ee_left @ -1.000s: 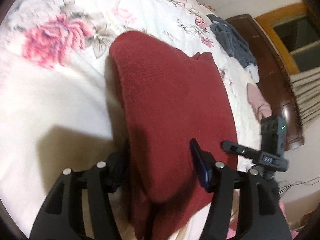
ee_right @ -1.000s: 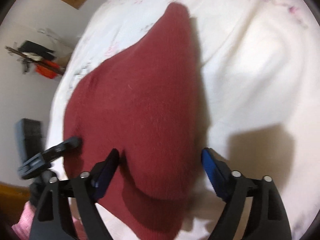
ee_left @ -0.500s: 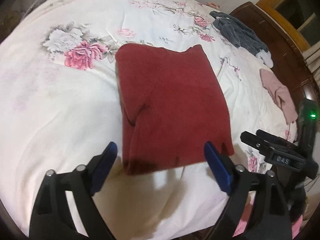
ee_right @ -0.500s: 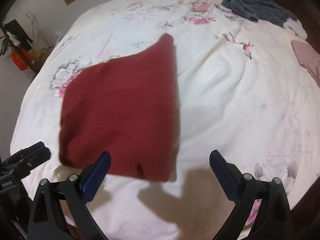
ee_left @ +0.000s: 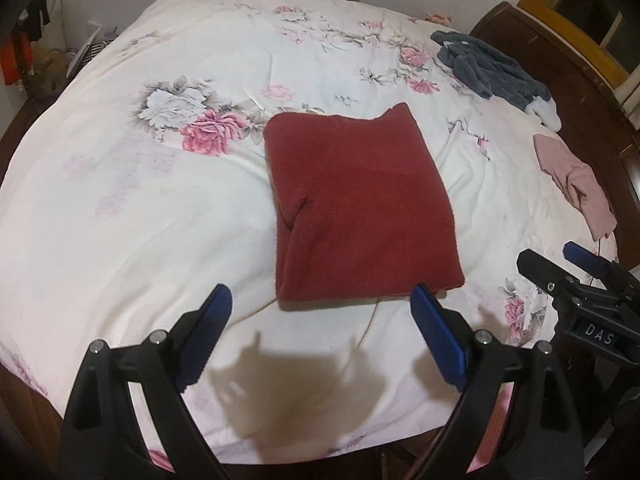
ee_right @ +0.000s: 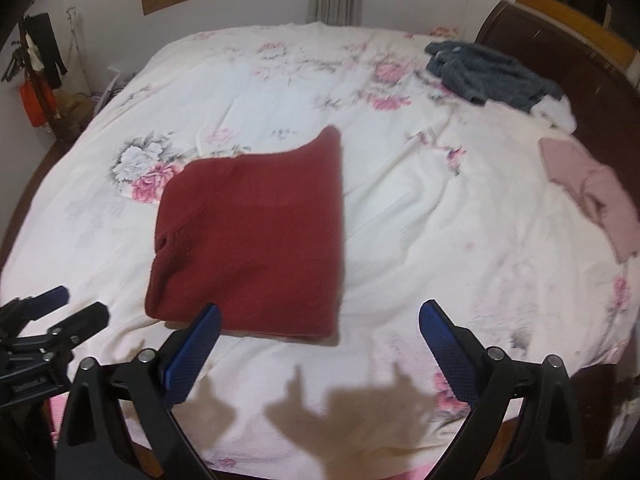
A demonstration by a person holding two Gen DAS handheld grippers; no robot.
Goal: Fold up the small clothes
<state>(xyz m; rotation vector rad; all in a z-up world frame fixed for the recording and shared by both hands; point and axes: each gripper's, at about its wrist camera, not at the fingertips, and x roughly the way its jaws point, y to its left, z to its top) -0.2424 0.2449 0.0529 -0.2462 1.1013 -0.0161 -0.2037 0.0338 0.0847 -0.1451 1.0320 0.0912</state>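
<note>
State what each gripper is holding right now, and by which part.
Nothing. The left gripper and right gripper are both open and empty; the folded red garment lies free on the bed.

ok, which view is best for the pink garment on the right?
Left wrist view: the pink garment is sharp, its folds legible, near the bed's right edge. Right wrist view shows it whole too, but motion-blurred, with softer outlines.

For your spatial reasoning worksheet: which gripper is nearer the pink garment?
Right. The right gripper hovers on the pink garment side of the bed; the left gripper is farther away.
</note>
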